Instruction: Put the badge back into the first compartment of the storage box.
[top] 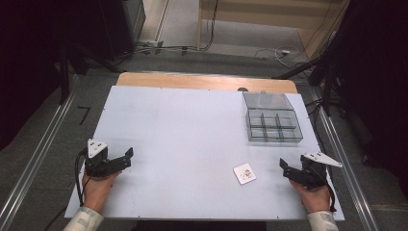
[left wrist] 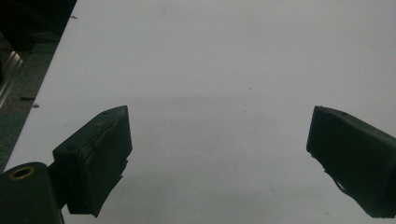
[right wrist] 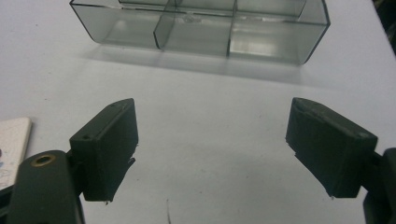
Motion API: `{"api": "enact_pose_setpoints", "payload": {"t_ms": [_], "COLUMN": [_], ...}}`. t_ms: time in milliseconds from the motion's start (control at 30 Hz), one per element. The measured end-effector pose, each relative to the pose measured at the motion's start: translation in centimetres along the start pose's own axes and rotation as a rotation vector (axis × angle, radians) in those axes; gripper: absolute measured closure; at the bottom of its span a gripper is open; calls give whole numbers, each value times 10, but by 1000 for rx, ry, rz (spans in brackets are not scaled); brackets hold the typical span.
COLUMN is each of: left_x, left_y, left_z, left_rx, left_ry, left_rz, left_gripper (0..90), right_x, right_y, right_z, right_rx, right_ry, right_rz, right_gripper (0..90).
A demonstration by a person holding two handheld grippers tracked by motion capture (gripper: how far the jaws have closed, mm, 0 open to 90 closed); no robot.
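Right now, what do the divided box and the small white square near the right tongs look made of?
Divided box: probably hard smoky-clear plastic, glossy; the table shows through its walls. Small white square: flat, matte, maybe card or thin plastic; too small to tell.

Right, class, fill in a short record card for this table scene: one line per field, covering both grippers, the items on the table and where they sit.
surface: white table
left gripper: near left, jaws apart, holding nothing
right gripper: near right, jaws apart, holding nothing
compartment box: clear grey plastic, far right, lid open, the compartments seen in the right gripper view look empty
small white card: flat on the table, just left of the right gripper, apart from it
contact: neither gripper touches an item
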State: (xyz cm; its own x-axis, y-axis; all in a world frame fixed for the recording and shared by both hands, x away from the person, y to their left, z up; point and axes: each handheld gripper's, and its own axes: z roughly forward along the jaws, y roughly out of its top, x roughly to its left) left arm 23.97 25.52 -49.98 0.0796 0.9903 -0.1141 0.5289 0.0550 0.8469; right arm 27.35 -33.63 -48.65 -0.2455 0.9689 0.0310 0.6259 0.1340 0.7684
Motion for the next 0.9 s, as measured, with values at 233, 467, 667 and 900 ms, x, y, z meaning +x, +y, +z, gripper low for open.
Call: {"api": "enact_pose_setpoints", "payload": {"t_ms": [233, 467, 667, 900], "left_x": [0, 0, 0, -1], "left_y": [1, 0, 0, 0], "left_z": [1, 0, 1, 1], "left_rx": [-2, -2, -1, 0], "left_ry": [8, 10, 8, 7], "left_rz": [2, 4, 5, 7], "left_gripper": [70, 70, 70, 70], "right_x": [6, 12, 16, 20], "right_y": [3, 3, 3, 4], "right_z": [-3, -1, -1, 0], "right_rx": [0, 11, 17, 15], "right_ry": [43, 67, 83, 94], "right_rz": [13, 17, 13, 10], "right_gripper": [155, 155, 155, 155]}}
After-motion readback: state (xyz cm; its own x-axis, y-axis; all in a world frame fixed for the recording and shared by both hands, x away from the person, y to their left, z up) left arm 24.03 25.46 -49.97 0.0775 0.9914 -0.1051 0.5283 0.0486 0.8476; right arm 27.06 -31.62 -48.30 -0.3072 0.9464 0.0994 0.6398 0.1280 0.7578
